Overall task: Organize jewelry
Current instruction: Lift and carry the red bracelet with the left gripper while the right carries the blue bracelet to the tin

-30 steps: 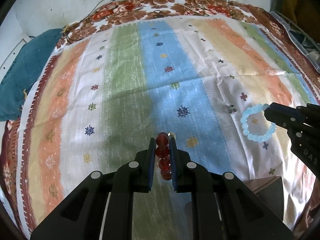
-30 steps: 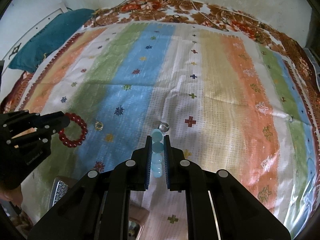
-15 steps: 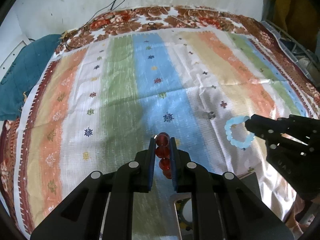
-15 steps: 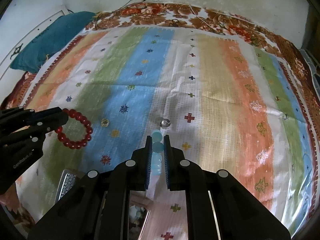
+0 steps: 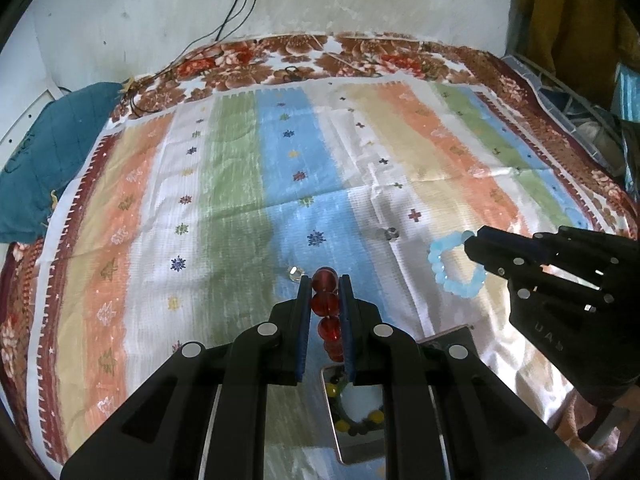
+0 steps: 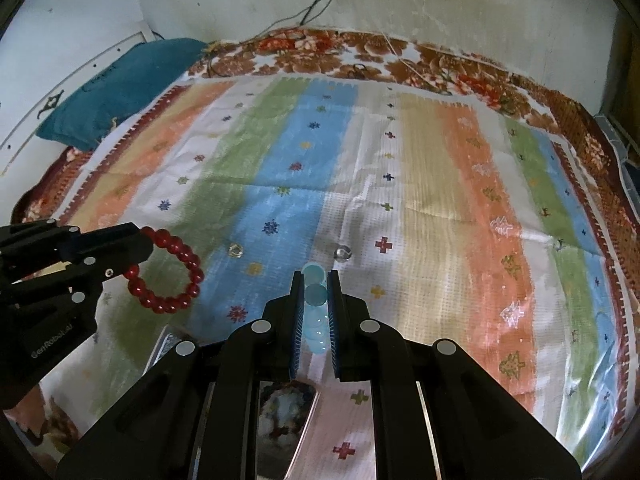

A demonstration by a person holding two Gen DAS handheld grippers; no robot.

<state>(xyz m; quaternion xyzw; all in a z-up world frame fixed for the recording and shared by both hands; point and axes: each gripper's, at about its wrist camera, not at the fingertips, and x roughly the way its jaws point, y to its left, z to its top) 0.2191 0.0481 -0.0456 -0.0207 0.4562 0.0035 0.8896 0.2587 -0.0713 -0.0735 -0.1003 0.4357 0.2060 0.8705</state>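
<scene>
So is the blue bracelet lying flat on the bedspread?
No, the blue bracelet hangs in the air, pinched by the right gripper.

Two bead bracelets, one red (image 6: 168,272) and one pale blue (image 5: 456,266); seemingly two small rings (image 6: 234,250).

Striped cloth (image 5: 240,184) in orange, green, blue and white bands, spread flat over floral bedspread (image 5: 360,56). Teal pillow (image 6: 120,88) at far left corner. Black cables (image 5: 236,8) hanging down stained white wall (image 6: 460,12) behind.
</scene>
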